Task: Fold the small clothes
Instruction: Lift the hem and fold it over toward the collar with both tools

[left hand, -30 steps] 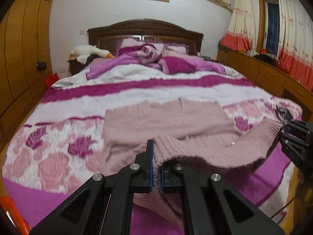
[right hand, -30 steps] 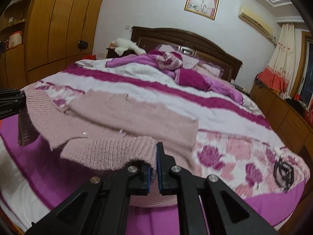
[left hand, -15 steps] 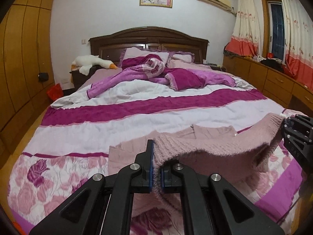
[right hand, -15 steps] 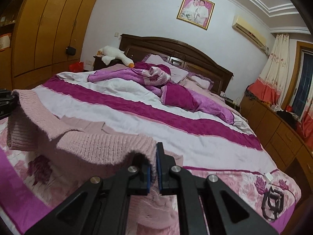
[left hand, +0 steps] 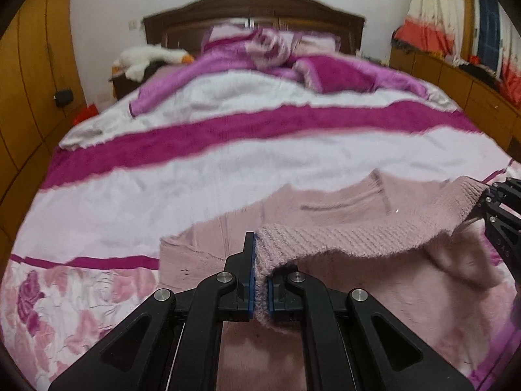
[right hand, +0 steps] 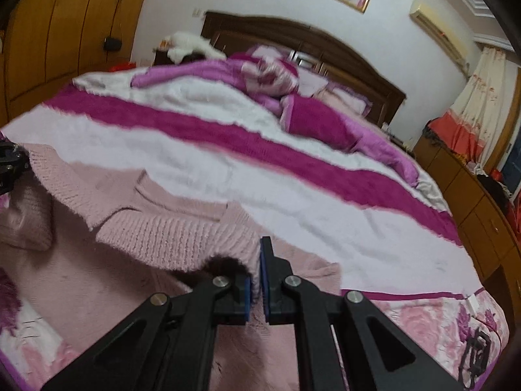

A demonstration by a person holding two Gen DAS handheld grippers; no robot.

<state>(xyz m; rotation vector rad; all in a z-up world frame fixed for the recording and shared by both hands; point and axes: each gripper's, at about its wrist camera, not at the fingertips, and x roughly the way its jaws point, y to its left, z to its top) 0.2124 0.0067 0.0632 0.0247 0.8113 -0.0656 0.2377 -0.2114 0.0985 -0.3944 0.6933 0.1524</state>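
A pale pink knitted sweater [left hand: 358, 238] lies on the bed, its near ribbed hem lifted and carried over the flat body [left hand: 202, 247]. My left gripper [left hand: 259, 280] is shut on the hem's left corner. My right gripper [right hand: 255, 288] is shut on the hem's right corner, and the sweater [right hand: 169, 234] stretches from it leftward. Each gripper shows in the other's view: the right gripper [left hand: 501, 218] at the right edge, the left gripper [right hand: 9, 169] at the left edge. The raised hem hangs between them above the sweater's upper part, with the neckline [right hand: 153, 195] just beyond.
The bed cover [left hand: 228, 176] has white and magenta stripes, with a floral band at the near edge. A heap of purple bedding and pillows [left hand: 293, 65] lies near the dark headboard. A white plush toy [left hand: 149, 58] sits at the far left. Wooden wardrobes stand left, low cabinets [right hand: 482, 215] right.
Both grippers have carried the lifted hem forward over the sweater towards the headboard and slightly down. The fold now covers most of the flat body. Both grips stayed shut.
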